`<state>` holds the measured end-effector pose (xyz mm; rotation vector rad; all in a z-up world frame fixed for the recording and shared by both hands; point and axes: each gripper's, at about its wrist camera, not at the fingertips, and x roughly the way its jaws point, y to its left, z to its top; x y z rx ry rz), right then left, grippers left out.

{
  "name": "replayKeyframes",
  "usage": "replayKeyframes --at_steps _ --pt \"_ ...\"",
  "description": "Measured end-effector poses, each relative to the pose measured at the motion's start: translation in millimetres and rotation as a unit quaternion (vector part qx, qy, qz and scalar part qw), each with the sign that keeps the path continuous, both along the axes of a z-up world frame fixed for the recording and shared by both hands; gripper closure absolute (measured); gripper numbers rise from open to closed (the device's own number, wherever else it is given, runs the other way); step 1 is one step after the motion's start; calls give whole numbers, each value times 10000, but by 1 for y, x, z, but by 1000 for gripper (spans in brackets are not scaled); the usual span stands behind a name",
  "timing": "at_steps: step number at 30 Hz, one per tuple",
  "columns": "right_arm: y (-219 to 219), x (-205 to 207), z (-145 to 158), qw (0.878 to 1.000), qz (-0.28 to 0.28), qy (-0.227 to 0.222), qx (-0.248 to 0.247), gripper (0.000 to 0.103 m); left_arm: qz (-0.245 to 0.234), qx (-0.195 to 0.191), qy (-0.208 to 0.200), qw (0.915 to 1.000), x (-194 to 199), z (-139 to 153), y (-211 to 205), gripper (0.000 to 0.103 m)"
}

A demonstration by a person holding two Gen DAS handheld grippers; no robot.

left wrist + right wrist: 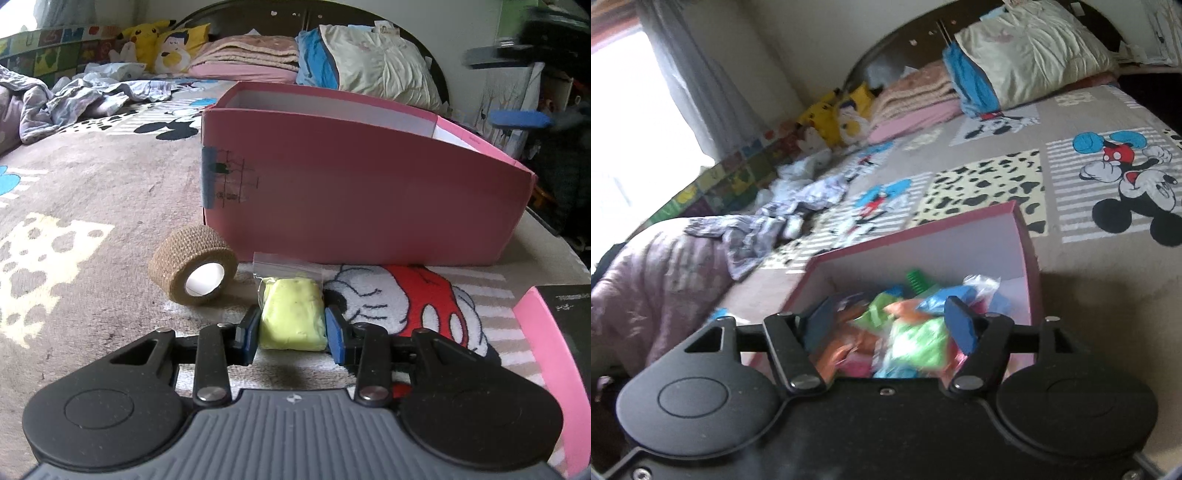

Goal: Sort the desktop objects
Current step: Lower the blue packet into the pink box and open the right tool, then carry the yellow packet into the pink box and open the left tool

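My left gripper is shut on a pale yellow block in a clear zip bag, which lies on the bed cover just in front of the pink box. A tan roll of bandage tape lies on its side to the left of the bag, by the box's corner. In the right wrist view my right gripper hangs open above the same pink box. Its blue pads stand apart with nothing gripped. Below them the box holds several bright bagged items and a green comb.
The box stands on a cartoon-print bed cover. A pink-edged black box lid lies at the right in the left wrist view. Crumpled clothes, plush toys, folded blankets and pillows fill the far side of the bed.
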<state>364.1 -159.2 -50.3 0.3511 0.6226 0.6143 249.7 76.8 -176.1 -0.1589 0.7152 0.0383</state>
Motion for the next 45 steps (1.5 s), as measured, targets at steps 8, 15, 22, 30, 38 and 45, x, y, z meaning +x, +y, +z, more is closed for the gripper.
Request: replayKeyframes --at_steps 8,15,22,30,38,45 --pt "-18 -73 -9 9992 352 127 148 27 -61 123 -30 9999 -9 18 -3 68" --pt "-20 -118 -30 9983 475 282 -184 25 -141 210 -54 9997 -21 35 -7 68" --pt "-15 -156 -50 9960 690 461 -333 23 -251 269 -199 9991 -39 51 -10 68" --pt "-14 -200 -72 9933 885 650 -366 23 -314 213 -258 9989 -58 62 -5 68" --pt "3 -223 -79 9902 1151 282 -737 23 -506 361 -274 9977 -45 80 -15 68" --pt "9 -233 -91 9882 1317 263 -739 23 -664 563 -369 9955 -24 99 -27 68"
